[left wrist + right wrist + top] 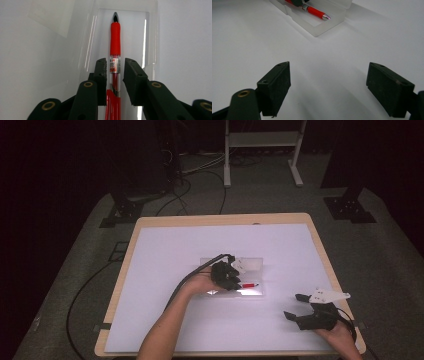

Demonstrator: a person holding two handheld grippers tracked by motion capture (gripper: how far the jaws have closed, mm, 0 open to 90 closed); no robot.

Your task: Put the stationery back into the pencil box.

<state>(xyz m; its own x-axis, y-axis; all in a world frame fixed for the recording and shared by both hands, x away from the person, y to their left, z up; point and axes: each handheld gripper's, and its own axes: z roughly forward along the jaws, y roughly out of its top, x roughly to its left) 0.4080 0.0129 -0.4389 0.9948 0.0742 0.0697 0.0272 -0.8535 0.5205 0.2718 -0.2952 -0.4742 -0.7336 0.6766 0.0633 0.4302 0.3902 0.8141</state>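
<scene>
pens: one red plastic pen (pixel 115 37) | cases: one clear plastic case (pixel 150 37) | left gripper (pixel 115 75): parted, astride pen | right gripper (pixel 328 87): wide apart, holding nothing

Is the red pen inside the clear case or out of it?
Inside: the red pen lies flat in the clear case, between the left gripper jaws.

Pen (pixel 115 50) lies in open clear case (pixel 150 37), lengthwise along case floor, tip pointing away from me. My left gripper (pixel 115 72) over case, pen barrel between jaws, gap on right side. Case sits mid-table (pixel 165 240); lid (pixel 247 264) folded back on far side. My right gripper (pixel 296 306) near front right of table, well apart from case, pointing toward it; bare sheet between.
</scene>
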